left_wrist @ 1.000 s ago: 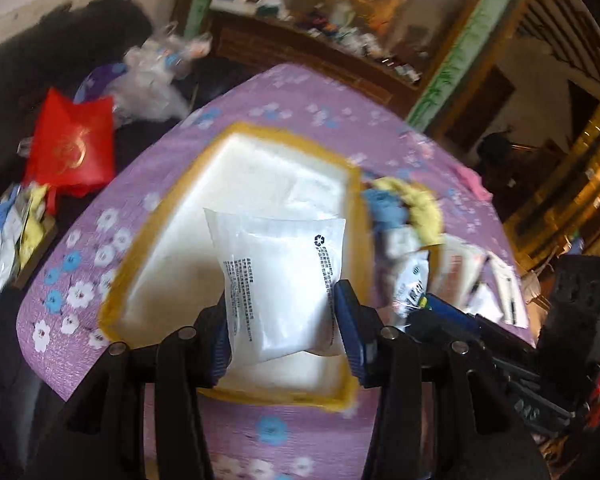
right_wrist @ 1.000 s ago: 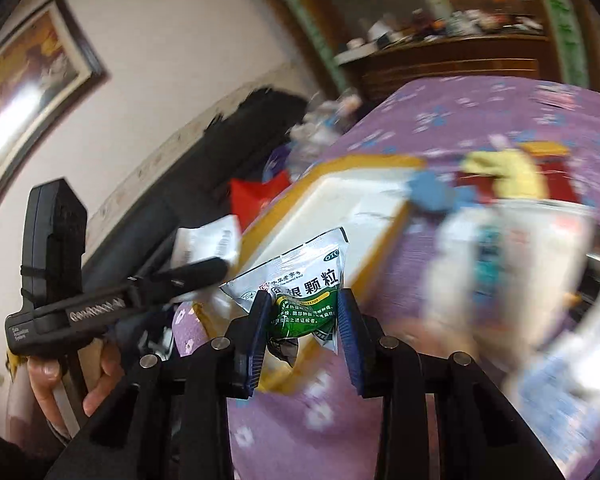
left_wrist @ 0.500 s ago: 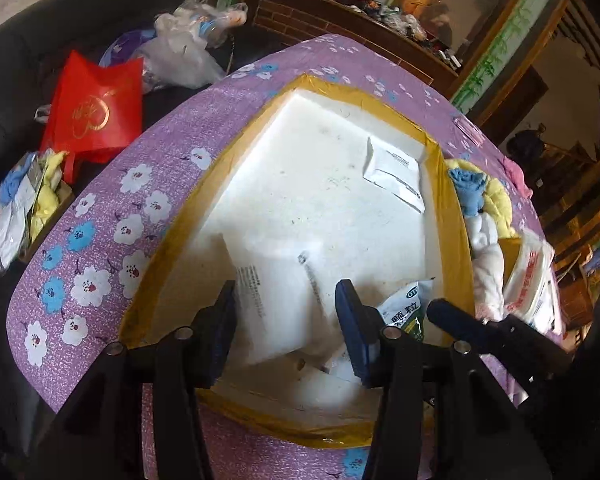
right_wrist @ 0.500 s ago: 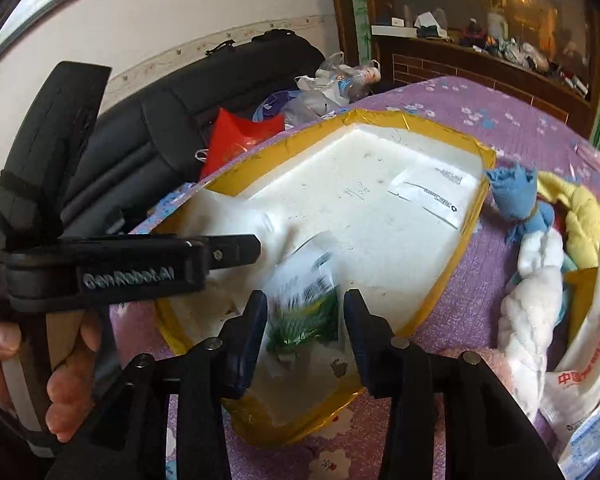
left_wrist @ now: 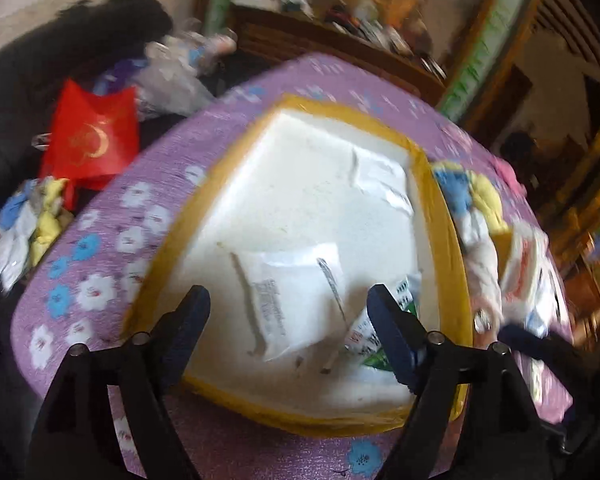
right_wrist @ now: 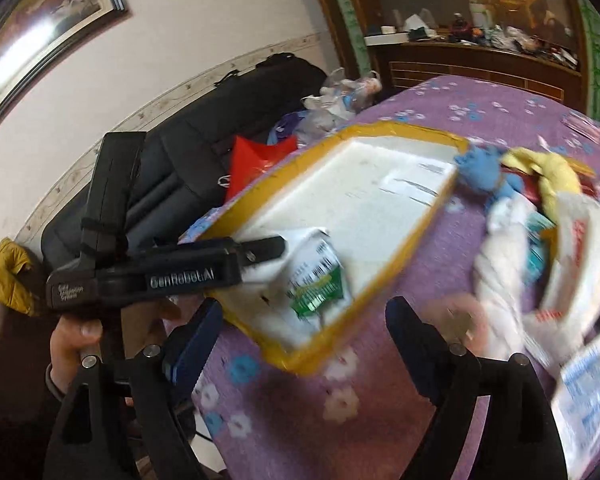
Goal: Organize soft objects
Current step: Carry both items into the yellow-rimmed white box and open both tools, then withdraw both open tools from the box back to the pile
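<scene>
My left gripper [left_wrist: 288, 320] is opening, nothing pinched; white pouch [left_wrist: 296, 300] lies loose past its tips in the white foam tray [left_wrist: 300, 168], lower centre of frame, long axis running upper left to lower right. My right gripper [right_wrist: 300, 336] is opening too, empty. Green-printed sachet [right_wrist: 316, 280] lies in tray's near corner, beside the pouch. Towels [left_wrist: 476, 208] piled right of tray on purple floral cloth [left_wrist: 112, 240].

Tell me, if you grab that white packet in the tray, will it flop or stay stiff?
The white packet would probably flop: it looks like a puffy, soft plastic pouch with crinkled edges. It lies flat in the tray, so it seems unlikely to roll. Its plastic looks smooth, so it might slip from a loose pinch.
</scene>
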Tool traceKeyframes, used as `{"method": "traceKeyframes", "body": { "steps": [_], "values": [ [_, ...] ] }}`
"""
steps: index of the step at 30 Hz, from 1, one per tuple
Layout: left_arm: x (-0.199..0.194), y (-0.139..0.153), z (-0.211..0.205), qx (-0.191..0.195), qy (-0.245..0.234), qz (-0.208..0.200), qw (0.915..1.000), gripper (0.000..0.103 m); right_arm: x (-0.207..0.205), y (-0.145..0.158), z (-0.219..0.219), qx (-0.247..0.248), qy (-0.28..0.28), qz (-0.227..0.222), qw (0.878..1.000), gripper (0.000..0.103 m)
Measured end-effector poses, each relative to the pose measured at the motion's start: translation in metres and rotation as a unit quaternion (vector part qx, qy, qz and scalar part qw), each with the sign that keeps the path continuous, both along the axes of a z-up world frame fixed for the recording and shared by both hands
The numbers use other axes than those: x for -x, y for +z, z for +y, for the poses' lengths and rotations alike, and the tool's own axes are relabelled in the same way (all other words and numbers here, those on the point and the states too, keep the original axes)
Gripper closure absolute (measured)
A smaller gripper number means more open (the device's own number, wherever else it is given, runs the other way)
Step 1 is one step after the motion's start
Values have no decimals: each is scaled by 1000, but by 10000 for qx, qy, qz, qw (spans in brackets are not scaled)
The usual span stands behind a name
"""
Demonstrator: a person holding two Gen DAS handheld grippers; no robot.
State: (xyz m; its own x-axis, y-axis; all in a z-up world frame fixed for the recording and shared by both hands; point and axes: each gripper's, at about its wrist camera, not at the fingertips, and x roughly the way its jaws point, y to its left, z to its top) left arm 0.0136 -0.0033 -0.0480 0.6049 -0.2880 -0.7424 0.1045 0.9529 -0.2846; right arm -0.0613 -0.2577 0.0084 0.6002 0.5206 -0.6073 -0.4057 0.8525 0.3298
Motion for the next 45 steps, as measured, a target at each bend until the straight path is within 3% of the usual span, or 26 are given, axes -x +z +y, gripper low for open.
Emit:
{"method": "traceKeyframes", "body": {
  "steps": [2,5,9,15,20,27,35,39,45],
  "values": [
    [5,2,1,126,75,-82,9999,22,10,4,-11,-109,-173,-8,9998,18],
    [6,0,-10,-96,-41,-20,9999,22,29,11,-35,-466,-441,-106,9979,18],
    [9,4,-10,153,53,20,9999,22,37,6,-66,-804,-758,-75,9939,17],
    [14,12,-23,-307,265,-31,9992,22,30,-16,-96,-1210,-897,388,9878,16],
    [18,17,-32,-192,192,41,9996,22,29,-16,-110,-1188,-1073,306,9866,16],
    [45,41,-72,-35,-436,-339,9985,22,51,-20,-140,-1461,-1282,321,9804,16],
    [59,47,-129,-20,-1276,-327,9913,22,79,-30,-185,-1600,-1667,327,9724,16],
    [62,45,-151,-59,-1583,-268,9870,22,77,-41,-209,-1715,-2022,523,9628,16],
    [60,40,-165,-159,-1675,-134,9856,22,59,-44,-209,-1732,-1974,572,9632,22]
  ]
}}
